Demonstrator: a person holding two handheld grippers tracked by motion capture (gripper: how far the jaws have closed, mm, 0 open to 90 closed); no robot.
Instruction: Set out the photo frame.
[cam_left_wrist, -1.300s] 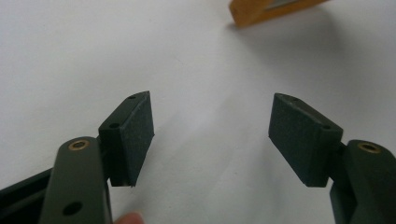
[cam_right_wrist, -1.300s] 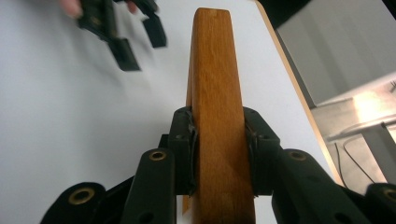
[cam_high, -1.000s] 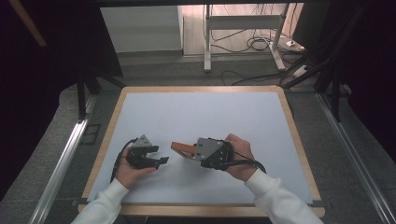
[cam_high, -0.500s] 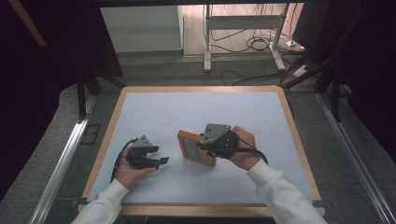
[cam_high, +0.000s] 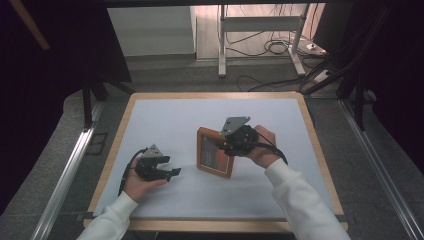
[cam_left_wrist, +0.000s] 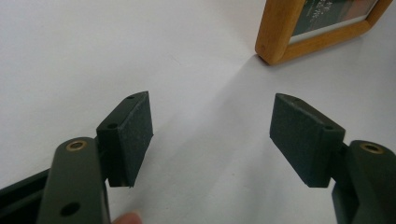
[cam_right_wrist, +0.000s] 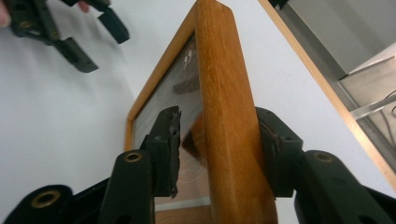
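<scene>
A rectangular wooden picture frame with a glass front (cam_high: 215, 159) stands tilted on the white surface (cam_high: 165, 120). The right gripper (cam_high: 231, 144) has its jaws around the frame's edge; they have just been opening, and one pad seems slightly off the glass. Left of the frame, apart, the left gripper (cam_high: 172, 172) has its jaws wide apart, empty.

I see my right gripper (cam_high: 226, 146) at the standing wooden picture frame (cam_high: 214, 159) mid-table (cam_high: 165, 117); my left gripper (cam_high: 172, 172) rests apart, fingers spread.
</scene>
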